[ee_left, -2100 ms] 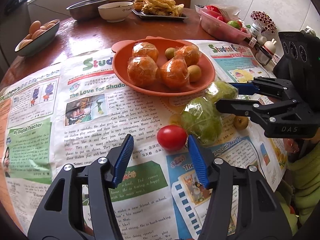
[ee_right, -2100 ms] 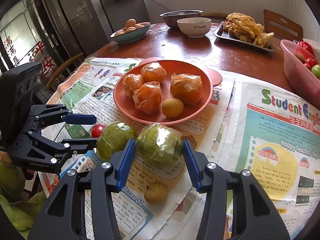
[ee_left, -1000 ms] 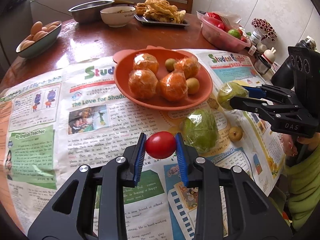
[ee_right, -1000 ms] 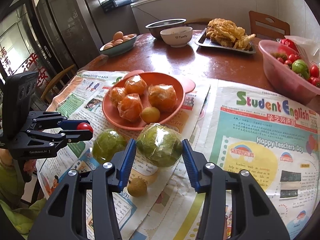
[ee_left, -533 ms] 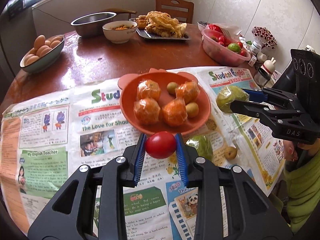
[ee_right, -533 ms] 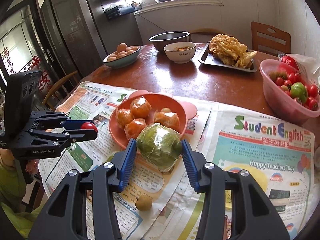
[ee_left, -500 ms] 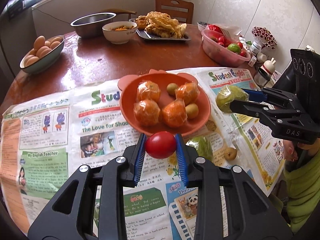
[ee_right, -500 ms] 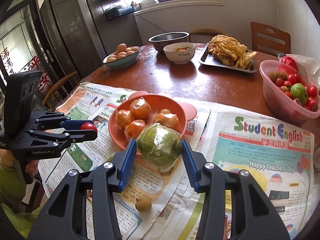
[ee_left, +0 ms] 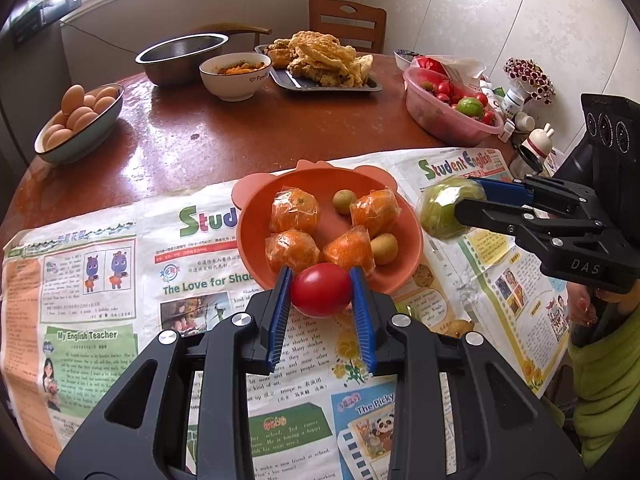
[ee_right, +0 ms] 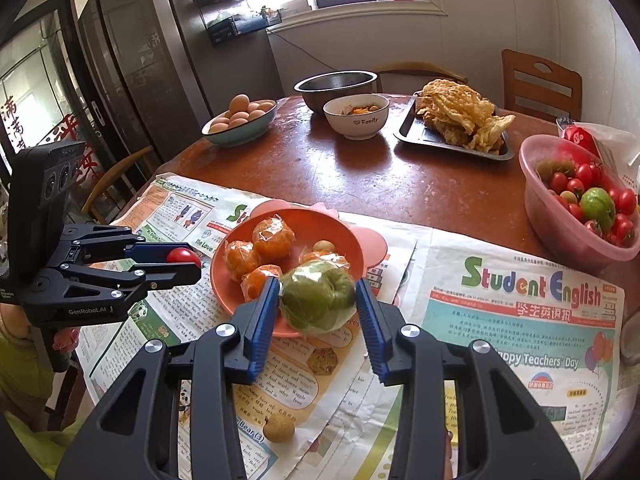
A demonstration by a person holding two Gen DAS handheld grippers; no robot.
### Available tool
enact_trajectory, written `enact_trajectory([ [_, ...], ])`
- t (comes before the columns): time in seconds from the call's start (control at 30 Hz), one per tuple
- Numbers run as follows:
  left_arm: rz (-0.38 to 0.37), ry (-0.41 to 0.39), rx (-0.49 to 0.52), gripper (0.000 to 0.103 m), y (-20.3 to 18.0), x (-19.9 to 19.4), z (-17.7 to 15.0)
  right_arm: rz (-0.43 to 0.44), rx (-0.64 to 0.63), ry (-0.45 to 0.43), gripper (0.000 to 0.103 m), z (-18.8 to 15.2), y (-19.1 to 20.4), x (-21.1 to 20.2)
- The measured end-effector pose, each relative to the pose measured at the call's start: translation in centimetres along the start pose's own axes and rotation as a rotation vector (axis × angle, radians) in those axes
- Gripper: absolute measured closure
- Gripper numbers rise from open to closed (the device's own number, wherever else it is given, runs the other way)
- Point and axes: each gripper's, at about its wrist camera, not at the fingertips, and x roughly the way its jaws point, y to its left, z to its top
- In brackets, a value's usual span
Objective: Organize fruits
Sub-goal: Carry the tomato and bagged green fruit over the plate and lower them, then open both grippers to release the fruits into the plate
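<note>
Your left gripper (ee_left: 322,304) clamps one red tomato (ee_left: 321,289) just above the near rim of the orange plate (ee_left: 256,216); your right gripper (ee_right: 316,312) — jaws closing — holds one wrapped green fruit (ee_right: 318,298) off the newspaper (ee_right: 520,340). The plate carries four wrapped oranges (ee_left: 295,212) and two small brown fruits (ee_left: 345,201) — one more (ee_right: 279,428) lies on the newspaper.

Each wrist view looks steeply down along its own claw at the worktop (ee_left: 248,136), close. Both share the orange plate (ee_left: 256,216) and the newspaper (ee_right: 500,320).
</note>
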Motion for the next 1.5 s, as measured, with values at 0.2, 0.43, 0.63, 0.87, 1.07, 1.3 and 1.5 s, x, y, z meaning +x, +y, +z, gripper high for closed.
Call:
enact_trajectory([
  [0.2,-0.008,0.034,-0.015,0.081,0.0,2.2,-0.1,0.023,0.015,0.034,0.066,-0.6,-0.2,2.6],
  [0.43,-0.004,0.041,-0.013,0.081,-0.1,3.5,0.1,0.031,0.003,0.026,0.066,-0.1,0.1,3.2],
  [0.63,0.006,0.043,-0.012,0.081,0.0,4.2,0.3,0.033,-0.001,0.012,0.066,0.9,-0.2,4.0],
  [0.87,0.009,0.037,-0.014,0.081,0.2,4.6,0.6,0.023,0.031,0.019,0.063,1.3,-1.4,4.9],
  [1.07,0.01,0.037,-0.012,0.081,0.4,4.6,0.8,0.006,0.034,0.039,0.061,1.1,-1.9,5.6],
  [1.3,0.019,0.043,-0.017,0.079,0.8,4.7,0.6,-0.004,0.019,0.069,0.06,1.0,-1.4,6.0],
  [1.5,0.018,0.043,-0.016,0.078,0.8,4.7,0.5,-0.019,0.01,0.069,0.053,0.8,-1.3,5.7],
])
